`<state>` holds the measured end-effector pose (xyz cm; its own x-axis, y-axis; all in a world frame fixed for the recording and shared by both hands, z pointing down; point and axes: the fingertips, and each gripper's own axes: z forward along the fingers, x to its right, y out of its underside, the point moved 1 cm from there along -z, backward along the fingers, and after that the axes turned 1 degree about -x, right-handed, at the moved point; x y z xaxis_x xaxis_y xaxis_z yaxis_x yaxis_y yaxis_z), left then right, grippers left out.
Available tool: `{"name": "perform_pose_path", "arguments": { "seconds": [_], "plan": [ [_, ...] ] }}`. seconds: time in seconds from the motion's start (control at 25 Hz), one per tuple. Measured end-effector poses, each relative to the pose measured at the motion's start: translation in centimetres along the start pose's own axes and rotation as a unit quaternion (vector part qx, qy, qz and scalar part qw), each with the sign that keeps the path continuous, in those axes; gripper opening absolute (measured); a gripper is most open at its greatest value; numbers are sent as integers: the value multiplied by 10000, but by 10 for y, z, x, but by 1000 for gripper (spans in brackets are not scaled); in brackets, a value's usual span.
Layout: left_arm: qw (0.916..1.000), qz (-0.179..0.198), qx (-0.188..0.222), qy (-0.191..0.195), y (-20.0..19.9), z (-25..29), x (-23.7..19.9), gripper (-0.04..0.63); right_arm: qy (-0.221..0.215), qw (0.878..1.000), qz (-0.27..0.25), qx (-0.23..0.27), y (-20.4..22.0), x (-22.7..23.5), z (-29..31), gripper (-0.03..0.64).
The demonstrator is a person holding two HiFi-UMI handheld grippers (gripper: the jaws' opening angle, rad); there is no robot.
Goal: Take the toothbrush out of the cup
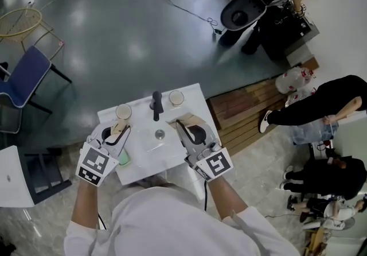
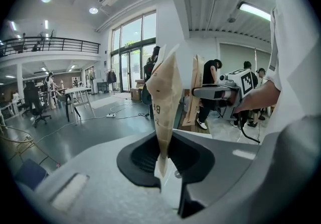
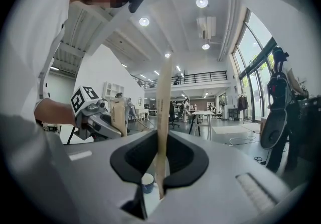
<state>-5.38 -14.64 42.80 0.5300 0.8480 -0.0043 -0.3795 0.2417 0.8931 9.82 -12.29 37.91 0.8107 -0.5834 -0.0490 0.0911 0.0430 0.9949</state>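
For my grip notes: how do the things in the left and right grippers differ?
The left gripper clamps a paper piece that looks wide and creased; the right gripper clamps a strip that looks narrow and straight. The paper piece bears print; the strip looks plain. Both are tan, upright between the jaws.

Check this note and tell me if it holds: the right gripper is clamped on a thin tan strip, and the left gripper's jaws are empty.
Not quite. The left gripper is not empty: the left gripper view shows its jaws closed on a creased tan paper piece. The rest stands: the right gripper is clamped on a thin tan strip.
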Motion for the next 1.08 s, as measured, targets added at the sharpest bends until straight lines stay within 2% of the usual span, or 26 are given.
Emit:
{"name": "perform_pose_path", "arguments": {
  "seconds": [1.08],
  "plan": [
    [10000, -36, 5, 2, -5, 1, -2, 43, 28, 9999, 50, -95, 8, 7, 8, 44]
  ]
}}
